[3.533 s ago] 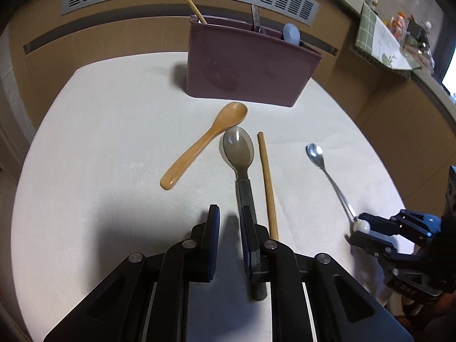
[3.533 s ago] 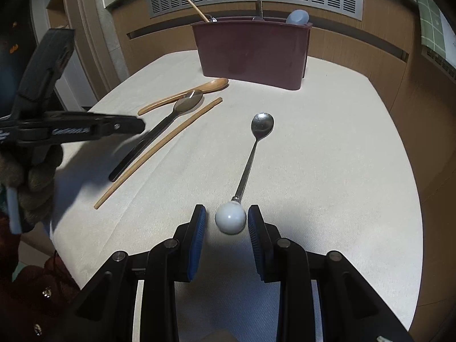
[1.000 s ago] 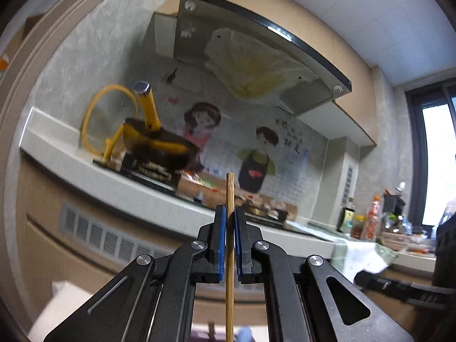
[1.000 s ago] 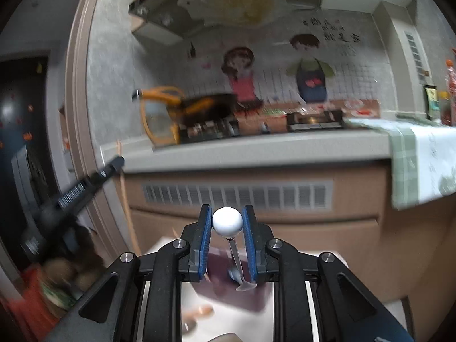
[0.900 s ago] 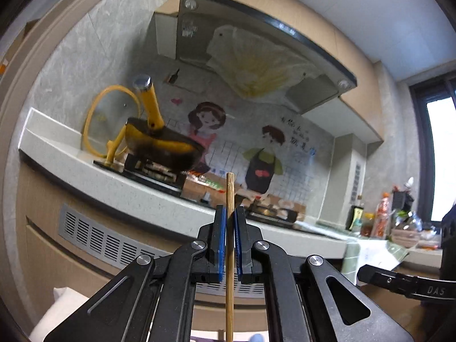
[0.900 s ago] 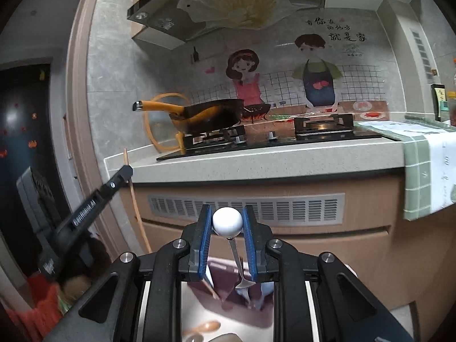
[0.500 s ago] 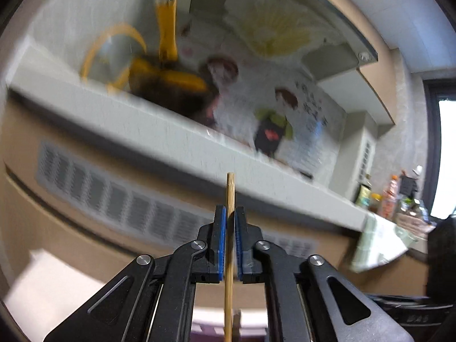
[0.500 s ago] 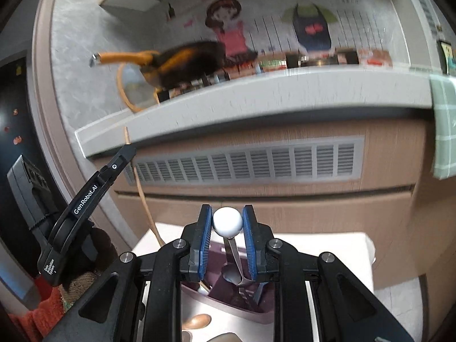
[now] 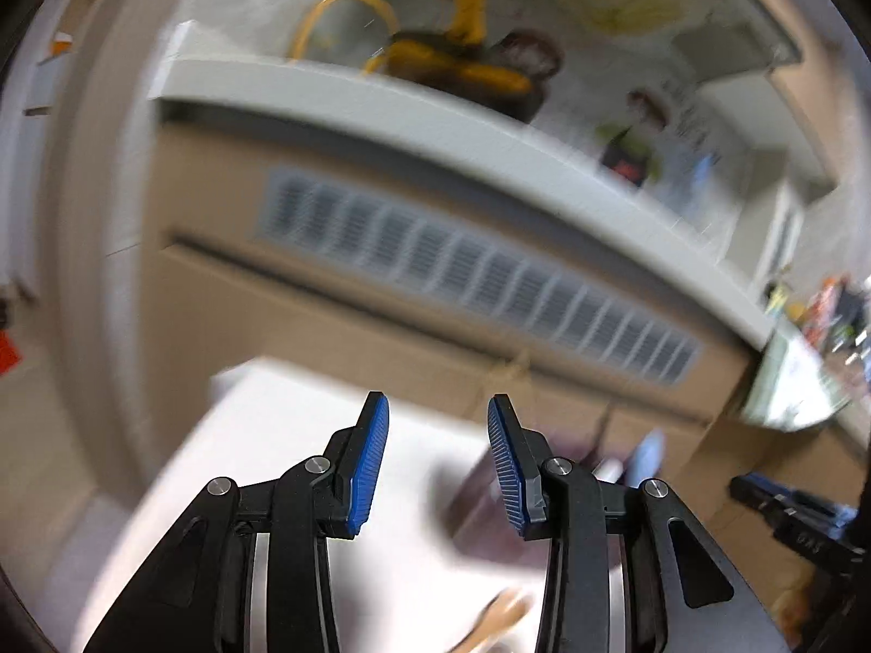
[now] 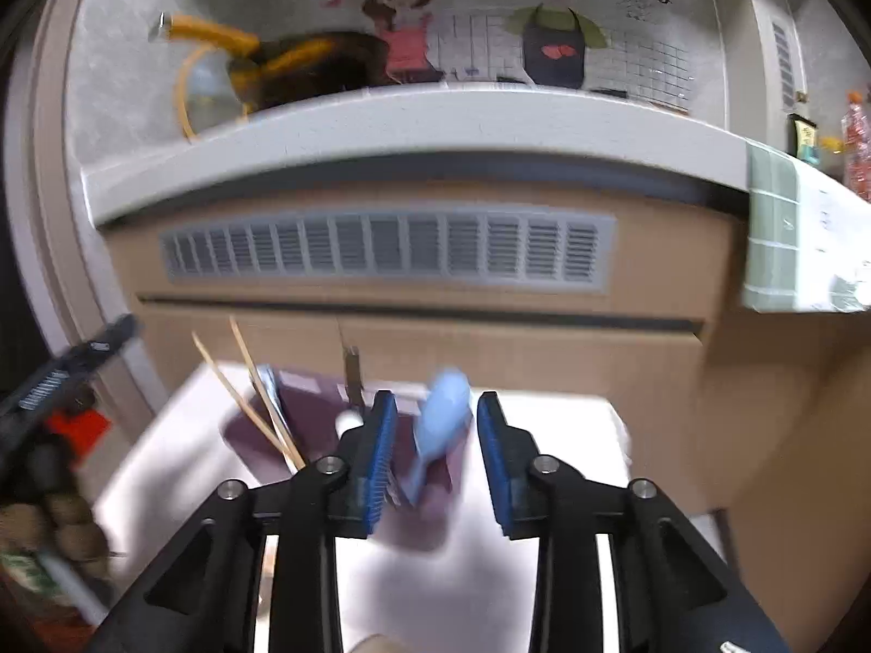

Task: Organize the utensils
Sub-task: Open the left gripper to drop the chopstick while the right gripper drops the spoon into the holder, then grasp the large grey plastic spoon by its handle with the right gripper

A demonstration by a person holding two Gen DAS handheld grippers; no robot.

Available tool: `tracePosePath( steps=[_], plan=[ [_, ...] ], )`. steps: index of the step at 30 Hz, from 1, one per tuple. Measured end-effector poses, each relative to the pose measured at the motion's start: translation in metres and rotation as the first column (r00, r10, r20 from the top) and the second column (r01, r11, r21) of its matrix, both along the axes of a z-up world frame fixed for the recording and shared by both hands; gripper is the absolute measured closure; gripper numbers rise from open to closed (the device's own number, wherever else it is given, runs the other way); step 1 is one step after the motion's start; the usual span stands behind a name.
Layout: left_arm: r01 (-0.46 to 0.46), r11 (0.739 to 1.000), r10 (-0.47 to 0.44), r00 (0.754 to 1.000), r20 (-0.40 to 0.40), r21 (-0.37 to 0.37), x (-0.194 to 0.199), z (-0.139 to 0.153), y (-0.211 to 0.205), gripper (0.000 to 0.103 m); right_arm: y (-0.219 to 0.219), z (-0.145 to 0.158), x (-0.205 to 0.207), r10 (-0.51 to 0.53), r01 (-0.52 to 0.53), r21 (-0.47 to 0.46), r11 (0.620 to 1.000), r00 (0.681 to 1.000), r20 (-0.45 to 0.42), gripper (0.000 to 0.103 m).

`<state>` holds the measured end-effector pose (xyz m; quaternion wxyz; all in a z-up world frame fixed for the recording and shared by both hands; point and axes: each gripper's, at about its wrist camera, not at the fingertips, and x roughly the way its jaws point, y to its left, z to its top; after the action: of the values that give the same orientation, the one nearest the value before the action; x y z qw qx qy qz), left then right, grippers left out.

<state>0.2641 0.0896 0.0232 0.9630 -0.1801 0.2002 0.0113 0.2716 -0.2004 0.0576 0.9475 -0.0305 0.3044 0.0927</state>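
Both views are motion-blurred. My left gripper (image 9: 438, 460) is open and empty above the white table (image 9: 261, 462). The maroon utensil holder (image 9: 490, 511) lies just ahead to its right, with a blue handle (image 9: 648, 454) sticking up. A wooden spoon (image 9: 498, 620) lies on the table below. My right gripper (image 10: 433, 446) is open and empty above the holder (image 10: 305, 424). Two wooden chopsticks (image 10: 256, 408), a blue handle (image 10: 441, 419) and the white ball end of a spoon (image 10: 348, 424) stand in the holder.
A wooden counter front with a grey vent grille (image 10: 386, 245) rises behind the table. The left gripper's body (image 10: 65, 375) shows at the left of the right wrist view. The right gripper (image 9: 795, 517) shows at the right of the left wrist view.
Both grippers have opened. The left has let go of the chopstick and the right has let go of the white-ball spoon; both now stand in the holder. Both cameras have tilted down towards the table.
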Motion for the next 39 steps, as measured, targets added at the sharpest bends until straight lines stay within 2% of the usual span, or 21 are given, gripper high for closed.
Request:
tracePosePath(
  steps=[2,4,6,9,13,16,20,26,30,32,35,39],
  plan=[
    [-0.043,0.998,0.048,0.993,-0.110,0.043,-0.021,-0.020,0.007,0.064,0.007,-0.020,-0.011,0.058,-0.056,0.023,0.998,0.995,-0.076,0.073],
    [-0.048,0.997,0.059,0.981,-0.184,0.066,-0.037,-0.035,0.011,0.064,0.018,-0.046,-0.022,0.118,-0.108,0.066,0.992,0.978,-0.174,0.073],
    [-0.029,0.995,0.051,0.970,-0.236,0.095,-0.056,-0.048,0.012,0.064,0.029,-0.064,-0.031,0.139,-0.125,0.077,0.989,0.966,-0.219,0.073],
    [-0.029,0.990,0.065,0.961,-0.268,0.137,-0.079,-0.061,0.012,0.064,0.052,-0.090,-0.047,0.167,-0.153,0.072,0.986,0.947,-0.275,0.073],
    [-0.015,0.994,0.046,0.954,-0.298,0.107,-0.090,-0.072,0.020,0.064,0.091,-0.121,-0.060,0.236,-0.231,0.057,0.971,0.899,-0.370,0.074],
    [-0.007,0.994,0.042,0.948,-0.316,0.112,-0.091,-0.077,0.021,0.064,0.106,-0.133,-0.068,0.258,-0.237,0.102,0.966,0.877,-0.405,0.074],
    [0.012,0.994,0.023,0.943,-0.331,0.106,-0.086,-0.076,0.020,0.064,0.117,-0.141,-0.066,0.215,-0.198,0.084,0.977,0.881,-0.421,0.074],
    [0.012,0.995,0.024,0.941,-0.338,0.103,-0.086,-0.078,0.021,0.064,0.134,-0.145,-0.040,0.118,-0.153,-0.054,0.987,0.906,-0.407,0.075],
    [0.018,0.994,0.019,0.939,-0.342,0.105,-0.087,-0.077,0.020,0.064,0.146,-0.143,-0.028,0.134,-0.200,-0.131,0.971,0.910,-0.392,0.071],
    [0.025,0.994,0.014,0.939,-0.343,0.109,-0.087,-0.076,0.017,0.064,0.145,-0.143,-0.026,0.154,-0.224,-0.132,0.966,0.902,-0.404,0.071],
    [0.033,0.993,0.008,0.938,-0.345,0.114,-0.085,-0.076,0.013,0.064,0.130,-0.141,-0.026,0.166,-0.221,-0.085,0.971,0.891,-0.422,0.073],
    [0.055,0.991,-0.009,0.936,-0.352,0.122,-0.083,-0.076,0.005,0.064,0.099,-0.135,-0.037,0.132,-0.184,-0.096,0.978,0.909,-0.394,0.073]
  ],
)
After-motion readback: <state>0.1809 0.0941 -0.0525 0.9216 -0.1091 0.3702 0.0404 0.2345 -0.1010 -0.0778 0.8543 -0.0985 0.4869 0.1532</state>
